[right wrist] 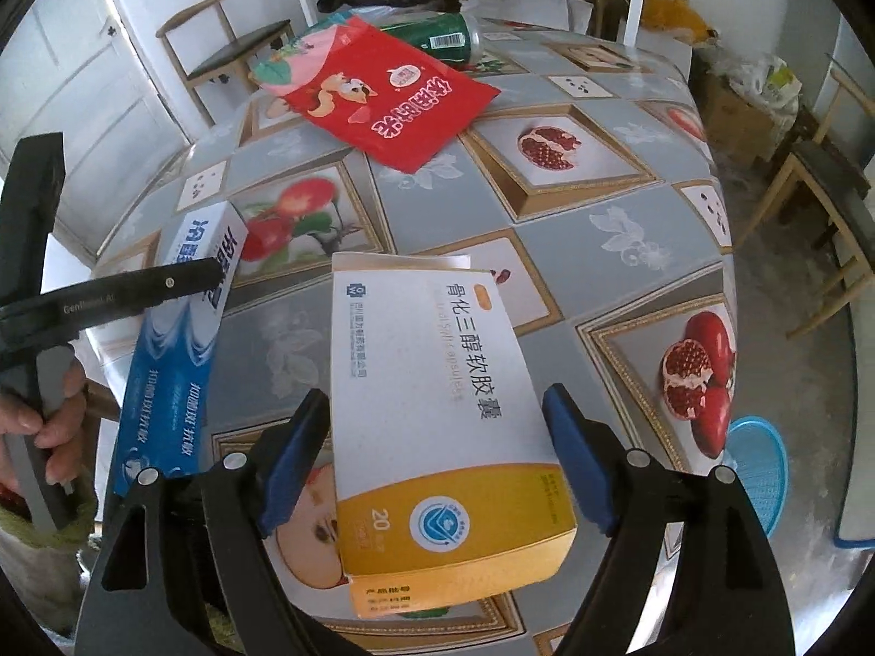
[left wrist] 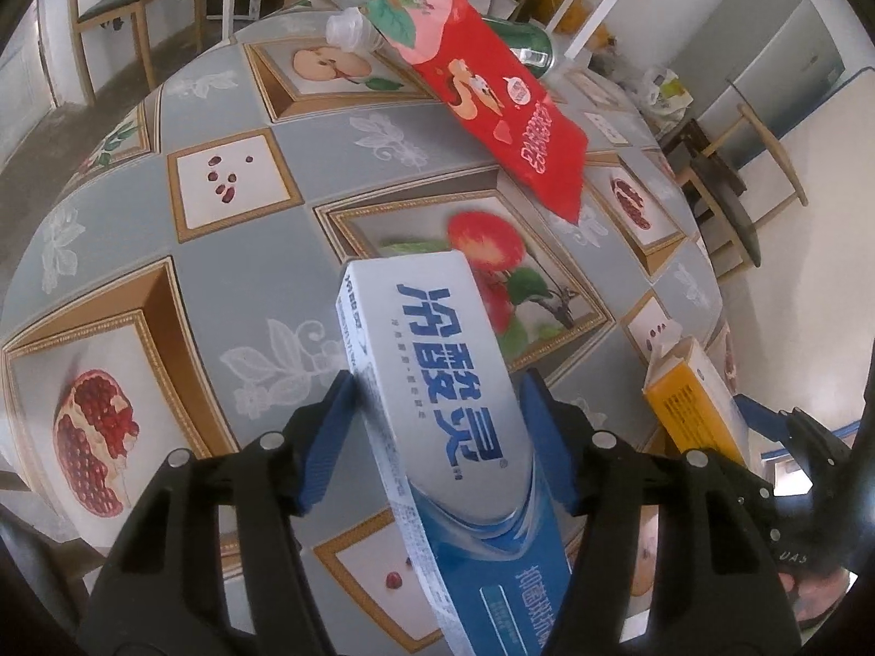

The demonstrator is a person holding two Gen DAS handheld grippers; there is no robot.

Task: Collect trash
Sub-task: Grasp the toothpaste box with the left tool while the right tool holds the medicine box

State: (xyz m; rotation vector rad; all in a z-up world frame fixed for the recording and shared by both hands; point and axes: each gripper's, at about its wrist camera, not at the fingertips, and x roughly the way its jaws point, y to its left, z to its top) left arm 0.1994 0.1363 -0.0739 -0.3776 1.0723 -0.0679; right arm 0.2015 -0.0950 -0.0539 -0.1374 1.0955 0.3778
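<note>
Holding a white-and-blue toothpaste box (left wrist: 465, 382) in the left gripper (left wrist: 437, 382), blue pads pressed against both long sides, far end tilted up over the worktop (left wrist: 219, 109)

Straddling a white-and-yellow medicine box (right wrist: 437, 410) with the right gripper (right wrist: 437, 391), fairly wide; a thin gap seems to remain at the right pad, so probably no firm hold there yet. Cannot tell whether that box rests flat on the cloth or sits slightly raised

Judged as the pick-up stage for the two boxes, with most of the collecting yet to do: red snack bag (left wrist: 492, 104), green can (left wrist: 525, 44) just behind it and a crumpled clear wrapper (left wrist: 350, 30) all lying at the far end, well apart from both grippers

To do this step well:
- Centre the medicine box between the pads before squeezing, then close squarely on the long sides, away from the open flap at the far end
- Squeeze only until the card stops sliding; light, hollow cartons likely to buckle and twist under more
- Keep the toothpaste box gripped near its middle, since a long box held at one end tends to swing down
- Lift straight up before heading for the blue basket (right wrist: 760, 470) on the floor, probably the bin
- Keep the two grippers apart while carrying
</note>
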